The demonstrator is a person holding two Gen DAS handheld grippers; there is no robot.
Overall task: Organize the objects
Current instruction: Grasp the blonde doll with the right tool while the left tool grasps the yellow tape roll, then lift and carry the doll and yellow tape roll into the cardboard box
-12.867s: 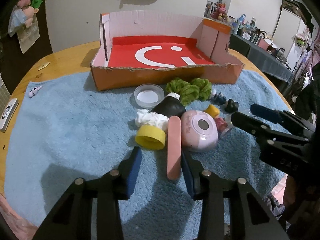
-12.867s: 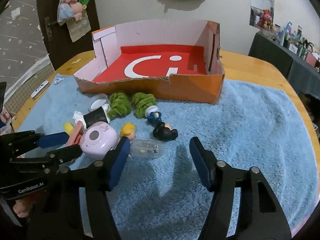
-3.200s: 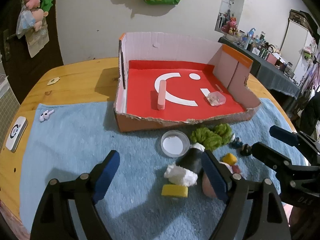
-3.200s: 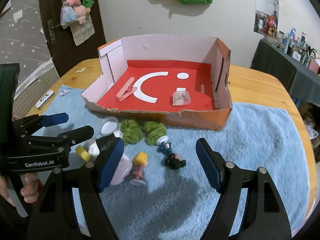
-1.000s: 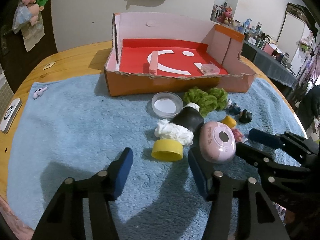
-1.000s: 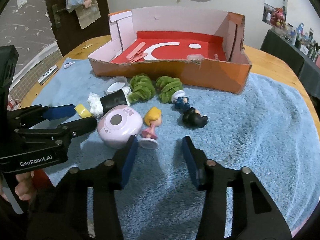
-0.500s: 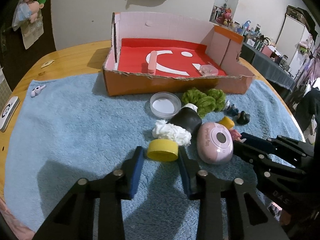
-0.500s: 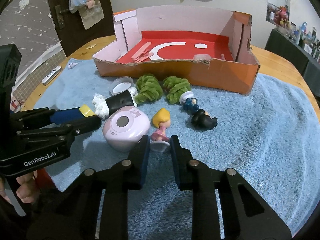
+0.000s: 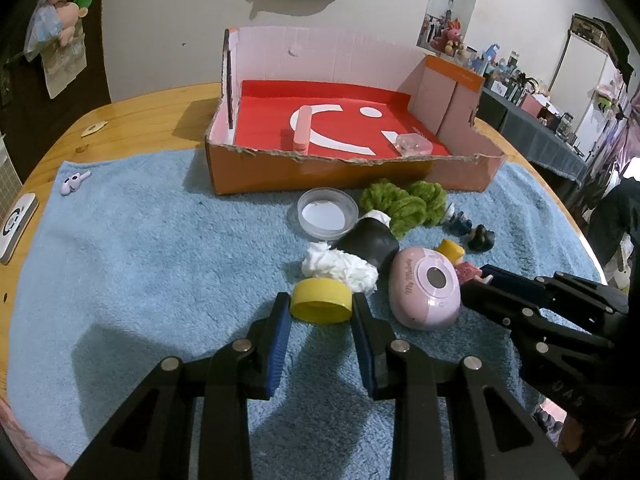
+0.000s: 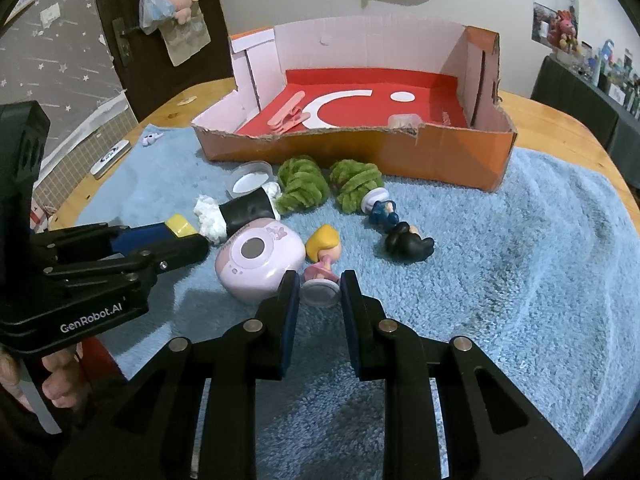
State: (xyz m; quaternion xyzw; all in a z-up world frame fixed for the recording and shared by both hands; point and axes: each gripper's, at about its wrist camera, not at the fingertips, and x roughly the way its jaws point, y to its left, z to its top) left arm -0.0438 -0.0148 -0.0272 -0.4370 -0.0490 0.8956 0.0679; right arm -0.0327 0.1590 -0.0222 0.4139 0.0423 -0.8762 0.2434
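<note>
On the blue towel [image 9: 140, 248] covering the wooden tabletop [image 9: 132, 116], the left gripper [image 9: 321, 312] has its jaws narrowed around a yellow bottle cap [image 9: 320, 300], both pads touching its sides. The right gripper [image 10: 318, 292] has its jaws pressed against the round base of a blonde doll figure [image 10: 322, 258] lying on the towel. A pink round device [image 10: 258, 262] lies between the two. The open cardboard box [image 9: 344, 172] near the tabletop's far edge holds a pink clip [image 9: 301, 130] and a small clear case [image 9: 412, 146].
</note>
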